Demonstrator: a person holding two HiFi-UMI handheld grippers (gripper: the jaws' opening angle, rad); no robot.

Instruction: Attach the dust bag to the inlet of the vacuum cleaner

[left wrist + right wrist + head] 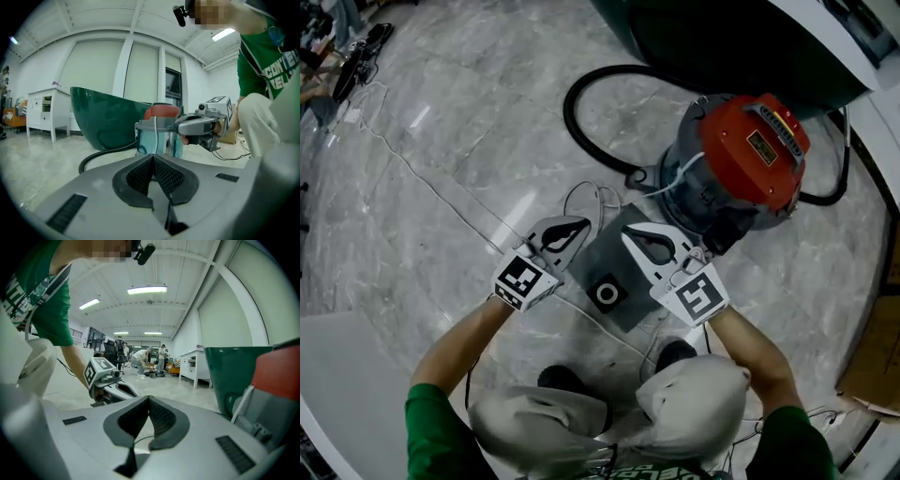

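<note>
Grey dust bag (617,258), one; left tool (579,226), right tool (630,232) seemingly closed.

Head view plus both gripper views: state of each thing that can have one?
left tongs: shut, nothing between them.
right tongs: shut, nothing between them.
dust bag: lying flat on the floor, collar hole up, not attached.
vacuum cleaner: upright, red top on.
black hose: looped on the floor beside the vacuum cleaner.
</note>
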